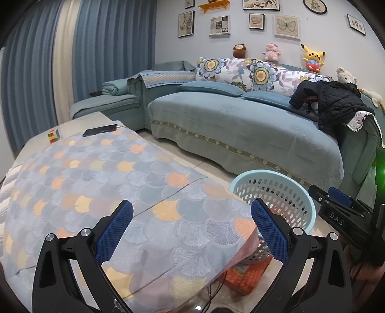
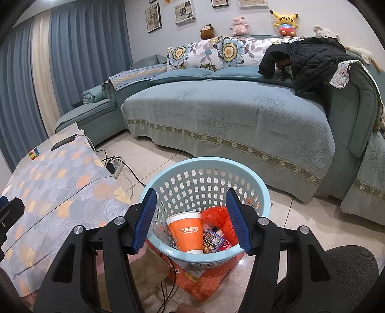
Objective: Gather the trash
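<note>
Our trash sits in the blue basket on the floor beside the table: an orange paper cup, light and easy to squash, so we would pinch its rim softly. The red wrapper looks crinkly and thin. Both our left gripper and right gripper have fingers spread, holding nothing

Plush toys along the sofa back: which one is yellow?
The Pikachu plush, third from the left on the sofa back. The monkey plush is brown, the next plush pink, and the bear by the black jacket cream-white.
</note>
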`<state>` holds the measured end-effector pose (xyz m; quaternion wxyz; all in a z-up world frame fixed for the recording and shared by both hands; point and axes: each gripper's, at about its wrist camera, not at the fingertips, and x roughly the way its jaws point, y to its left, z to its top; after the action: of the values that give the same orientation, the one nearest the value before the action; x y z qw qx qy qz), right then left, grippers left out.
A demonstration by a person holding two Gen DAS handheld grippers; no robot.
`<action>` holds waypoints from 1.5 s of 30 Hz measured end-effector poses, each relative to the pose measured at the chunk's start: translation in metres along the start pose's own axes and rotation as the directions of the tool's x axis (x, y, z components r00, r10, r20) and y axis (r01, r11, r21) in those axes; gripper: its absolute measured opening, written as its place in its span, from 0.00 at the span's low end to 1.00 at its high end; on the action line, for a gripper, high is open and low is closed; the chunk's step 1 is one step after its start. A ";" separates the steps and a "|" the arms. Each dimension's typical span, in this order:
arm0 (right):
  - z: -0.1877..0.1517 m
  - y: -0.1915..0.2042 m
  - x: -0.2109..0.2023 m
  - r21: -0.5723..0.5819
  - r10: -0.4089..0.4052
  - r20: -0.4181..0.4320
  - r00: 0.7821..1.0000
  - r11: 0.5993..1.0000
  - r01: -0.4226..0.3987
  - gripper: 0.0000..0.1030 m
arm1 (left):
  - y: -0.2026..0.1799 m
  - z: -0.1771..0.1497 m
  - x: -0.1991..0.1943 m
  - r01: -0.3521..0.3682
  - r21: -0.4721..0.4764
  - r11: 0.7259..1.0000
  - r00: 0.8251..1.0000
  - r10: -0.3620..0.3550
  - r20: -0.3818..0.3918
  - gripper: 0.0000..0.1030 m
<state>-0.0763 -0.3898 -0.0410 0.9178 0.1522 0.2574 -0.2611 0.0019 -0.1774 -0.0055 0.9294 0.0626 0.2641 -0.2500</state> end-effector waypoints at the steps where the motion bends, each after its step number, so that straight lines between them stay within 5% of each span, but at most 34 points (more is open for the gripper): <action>1: 0.000 0.000 0.000 -0.001 0.001 0.000 1.000 1.000 -0.001 0.54 | -0.001 0.000 0.000 -0.002 0.000 1.000 1.000 0.002 0.001 0.93; 45: -0.001 0.003 0.002 -0.010 0.006 -0.017 1.000 1.000 -0.007 0.54 | -0.009 0.001 -0.002 0.001 0.005 1.000 1.000 -0.001 0.000 0.93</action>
<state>-0.0735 -0.3880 -0.0426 0.9172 0.1508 0.2658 -0.2556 -0.0041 -0.1846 -0.0037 0.9291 0.0647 0.2637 -0.2511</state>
